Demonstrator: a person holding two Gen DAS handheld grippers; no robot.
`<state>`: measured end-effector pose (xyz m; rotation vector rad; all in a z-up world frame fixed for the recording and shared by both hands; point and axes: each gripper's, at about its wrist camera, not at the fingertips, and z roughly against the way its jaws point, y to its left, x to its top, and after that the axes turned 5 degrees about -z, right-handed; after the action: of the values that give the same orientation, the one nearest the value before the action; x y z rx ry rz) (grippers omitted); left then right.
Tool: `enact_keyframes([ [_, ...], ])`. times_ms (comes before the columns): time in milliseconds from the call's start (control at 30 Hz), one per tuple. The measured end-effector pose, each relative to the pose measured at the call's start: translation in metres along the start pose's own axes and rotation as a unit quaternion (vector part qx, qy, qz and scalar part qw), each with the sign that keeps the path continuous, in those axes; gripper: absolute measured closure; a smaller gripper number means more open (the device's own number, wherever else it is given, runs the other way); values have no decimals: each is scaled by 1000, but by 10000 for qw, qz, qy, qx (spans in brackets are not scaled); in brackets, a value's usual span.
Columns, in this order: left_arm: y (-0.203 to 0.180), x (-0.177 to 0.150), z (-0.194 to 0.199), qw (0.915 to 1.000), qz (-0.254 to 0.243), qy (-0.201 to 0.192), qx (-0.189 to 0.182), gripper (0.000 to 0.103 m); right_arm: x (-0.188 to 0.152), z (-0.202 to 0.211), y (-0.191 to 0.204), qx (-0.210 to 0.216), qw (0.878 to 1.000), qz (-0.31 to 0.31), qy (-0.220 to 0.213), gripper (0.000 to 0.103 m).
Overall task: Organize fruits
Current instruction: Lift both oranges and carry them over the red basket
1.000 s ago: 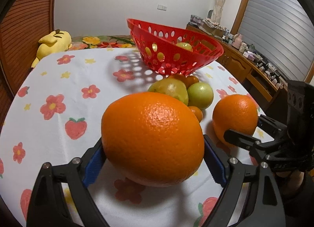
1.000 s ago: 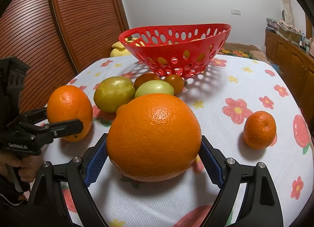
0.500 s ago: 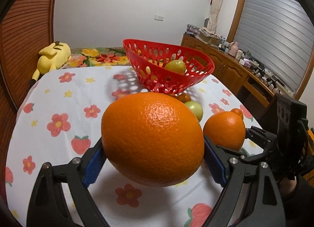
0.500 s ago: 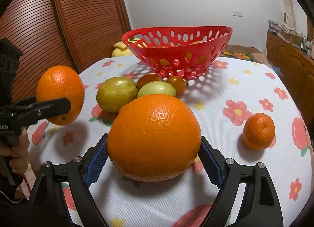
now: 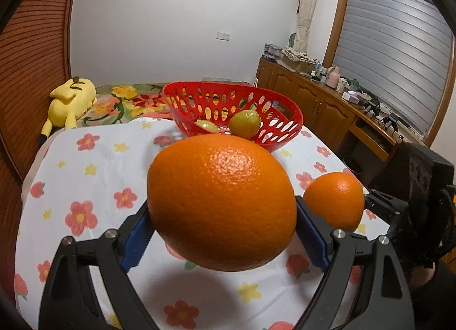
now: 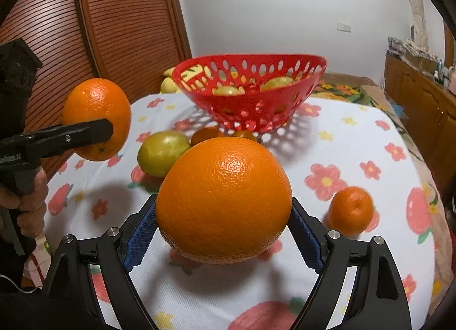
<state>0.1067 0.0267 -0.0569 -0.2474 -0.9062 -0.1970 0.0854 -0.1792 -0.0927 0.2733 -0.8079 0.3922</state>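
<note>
The left tool (image 5: 222, 233) is closed on a large orange (image 5: 221, 201), its blue-padded fingers (image 5: 136, 240) pressed against the fruit's two sides, and the fruit hangs clear of the surface (image 5: 94, 164) with its shadow on the flowered cloth below. The red basket (image 5: 287, 127) stands beyond this orange, toward the far end of the surface, and two yellow-green fruits (image 5: 245, 122) lie inside it. The right tool (image 6: 223, 233) is likewise clamped on a second orange (image 6: 223, 200), blue pads tight on both sides, and this one too is lifted off the cloth, nearer the camera than the basket. In the right wrist view the left tool shows to the left of the basket, its black finger across the front of its orange, which sits about level with the basket's lower wall. On the cloth just in front of the basket lie a yellow-green fruit (image 6: 163, 153) and two small orange fruits (image 6: 206, 136), partly hidden behind the held orange. A small tangerine (image 6: 350, 208) rests on the cloth well to the right of the basket's near side. Behind the basket and to its left, a yellow plush toy (image 5: 69, 101) lies on a flowered bedspread (image 5: 128, 99).
</note>
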Motion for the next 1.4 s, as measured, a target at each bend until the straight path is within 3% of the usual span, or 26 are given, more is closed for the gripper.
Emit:
enact_keyframes([
  [600,-13,45,-10,9991,-401,-96,-31,13,49,15,-7,91,9992,214,-333,15],
  [967,-15,84,-54,9988,-486,39,-108,13,99,10,-40,-46,9981,324,-526,15],
  [1400,-27,103,-100,9973,-603,379,-203,13,121,-13,-70,57,9988,264,-409,15],
])
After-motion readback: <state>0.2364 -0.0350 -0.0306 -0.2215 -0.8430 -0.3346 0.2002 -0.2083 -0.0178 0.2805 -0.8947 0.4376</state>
